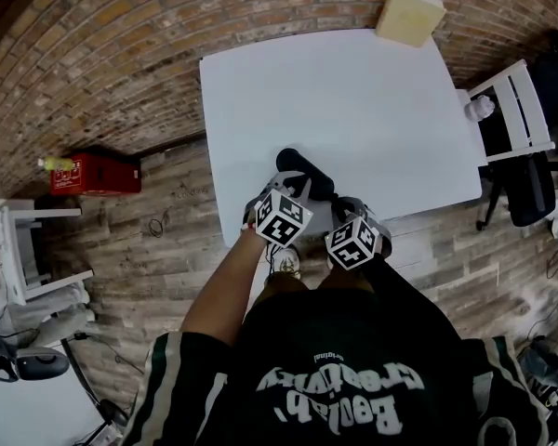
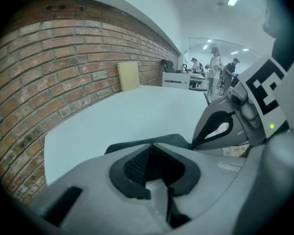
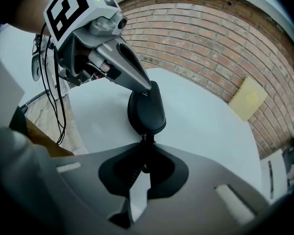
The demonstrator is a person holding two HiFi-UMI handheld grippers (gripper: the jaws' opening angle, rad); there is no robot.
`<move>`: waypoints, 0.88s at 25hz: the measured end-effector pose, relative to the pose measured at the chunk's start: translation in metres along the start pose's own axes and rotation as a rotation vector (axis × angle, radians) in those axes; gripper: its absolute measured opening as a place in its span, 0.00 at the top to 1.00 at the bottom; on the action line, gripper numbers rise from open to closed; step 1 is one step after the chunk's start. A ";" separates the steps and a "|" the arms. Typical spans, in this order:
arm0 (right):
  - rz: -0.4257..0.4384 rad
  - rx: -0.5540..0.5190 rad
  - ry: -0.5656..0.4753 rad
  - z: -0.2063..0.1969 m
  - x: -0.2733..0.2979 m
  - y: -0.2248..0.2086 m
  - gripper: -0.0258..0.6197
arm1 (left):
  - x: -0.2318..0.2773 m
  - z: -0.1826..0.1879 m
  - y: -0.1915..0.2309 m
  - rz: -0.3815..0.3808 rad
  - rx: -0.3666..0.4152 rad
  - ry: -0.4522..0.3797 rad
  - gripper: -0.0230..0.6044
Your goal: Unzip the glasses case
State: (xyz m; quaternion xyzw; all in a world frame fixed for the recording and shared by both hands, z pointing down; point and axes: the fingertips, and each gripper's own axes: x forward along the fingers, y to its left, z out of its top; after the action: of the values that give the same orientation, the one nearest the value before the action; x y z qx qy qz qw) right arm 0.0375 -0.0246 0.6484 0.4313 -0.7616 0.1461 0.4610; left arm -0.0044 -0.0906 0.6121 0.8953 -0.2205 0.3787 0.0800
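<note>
Now left tool [image 3: 147,87] is clamping the glasses case [image 3: 147,112]; right tool [image 3: 145,150], pinching the zipper pull [image 3: 146,139], should be following the seam steadily.

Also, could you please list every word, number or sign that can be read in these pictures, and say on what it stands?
Black shirt: large pale lettering, upside down in the head view, perhaps "Boolab Creativity"; not certain.
Small print above that lettering: too small to read.
Red box on the floor: yellow label, too small to read.
Marker cubes: black-and-white square patterns only, no words.
Nothing else is readable.
</note>
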 end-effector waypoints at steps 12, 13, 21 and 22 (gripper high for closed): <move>-0.038 -0.006 -0.011 0.002 0.002 -0.027 0.94 | -0.001 0.000 -0.001 0.004 -0.012 -0.013 0.94; -0.037 -0.011 -0.012 0.003 0.004 -0.029 0.94 | -0.001 0.000 -0.001 0.005 -0.013 -0.013 0.94; -0.023 -0.056 -0.023 0.016 0.013 -0.039 0.94 | -0.001 -0.001 -0.001 0.009 -0.019 -0.013 0.94; -0.020 -0.063 -0.024 0.018 0.015 -0.040 0.94 | -0.001 -0.001 -0.001 0.008 -0.024 -0.012 0.94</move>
State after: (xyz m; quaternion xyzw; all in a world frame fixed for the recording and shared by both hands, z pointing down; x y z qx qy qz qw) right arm 0.0560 -0.0663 0.6442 0.4258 -0.7669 0.1123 0.4668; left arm -0.0055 -0.0892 0.6119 0.8957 -0.2290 0.3708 0.0879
